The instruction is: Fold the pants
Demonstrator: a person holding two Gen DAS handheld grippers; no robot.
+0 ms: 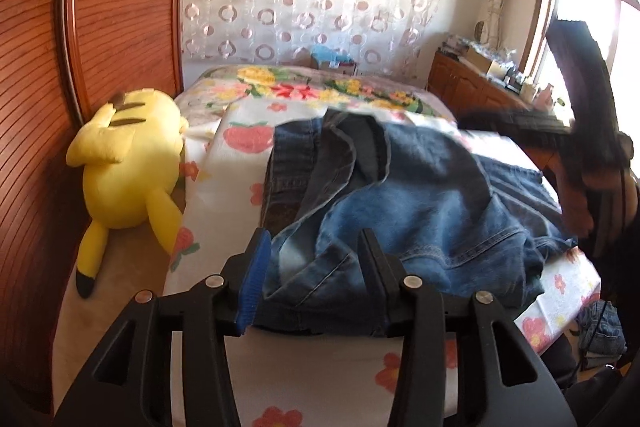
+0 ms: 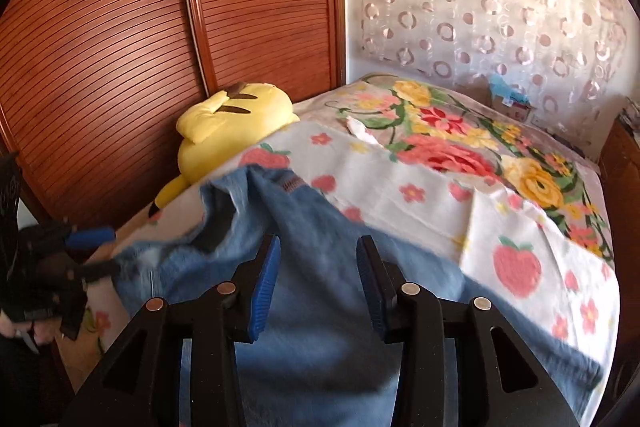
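Blue denim pants [image 1: 404, 203] lie rumpled in a heap on the flowered bed sheet [image 1: 240, 171]. My left gripper [image 1: 316, 247] is open, its jaws on either side of the near edge of the denim. My right gripper [image 2: 318, 247] is open just above the pants [image 2: 320, 327], which fill the lower part of the right wrist view. The right gripper also shows blurred at the right edge of the left wrist view [image 1: 592, 163]. The left gripper shows at the left edge of the right wrist view [image 2: 92, 251], at the edge of the denim.
A yellow plush toy [image 1: 128, 159] lies at the bed's left side against a brown slatted wardrobe [image 1: 80, 67]; it also shows in the right wrist view [image 2: 228, 123]. A wooden cabinet [image 1: 472, 83] with clutter stands under the window. More denim [image 1: 600, 331] lies on the floor.
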